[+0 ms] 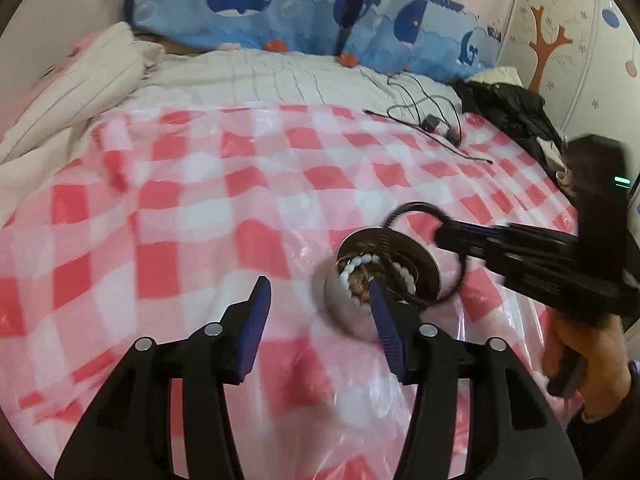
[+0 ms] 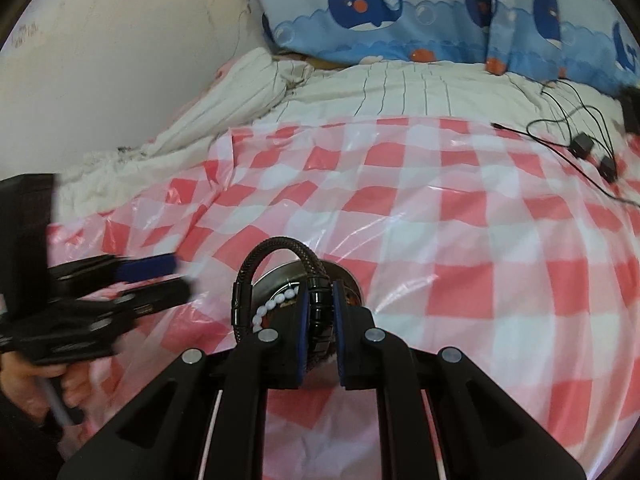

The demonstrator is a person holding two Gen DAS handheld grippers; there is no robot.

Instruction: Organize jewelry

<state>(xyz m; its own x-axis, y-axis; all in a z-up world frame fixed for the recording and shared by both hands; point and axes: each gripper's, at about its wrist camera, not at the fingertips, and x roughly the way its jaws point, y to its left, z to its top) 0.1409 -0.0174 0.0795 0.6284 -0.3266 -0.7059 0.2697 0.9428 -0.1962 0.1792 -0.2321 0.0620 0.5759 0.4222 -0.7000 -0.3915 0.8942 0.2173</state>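
1. Bowl (image 1: 362, 280), small, shiny metal, sits upright on the checked sheet (image 1: 200, 208) spread over the bed, mouth up; looks slightly tipped in the left wrist view, can't be sure.
2. Inside it: white beads (image 1: 360, 264) curled along the rim, plus brownish bits too blurred to name.
3. Black bracelet (image 2: 280, 256), braided cord w/ a clasp, stands on edge as a hoop. Its arch rises over the bowl's rim, its plane roughly vertical, its lower part hanging beside the bowl.
4. Right tongs (image 2: 320, 308) nearly closed, pads clamped on the bracelet's thick black section, right over the bowl.
5. Right tongs angle downward; in the left wrist view they reach in from the right, w/ a hand (image 1: 592, 364) wrapped round the handle below.
6. Left tongs (image 1: 320, 292) about half open, nothing between the pads. Right finger's tip overlaps the bowl's mouth; touching or not, can't tell. Left finger is over bare sheet.
7. Left tongs also slant down toward the bed. Seen from the right wrist view they come in from the left, blurred.
8. Far side: black cables (image 1: 432, 120) on the sheet's edge, whale curtain (image 1: 304, 4) behind.
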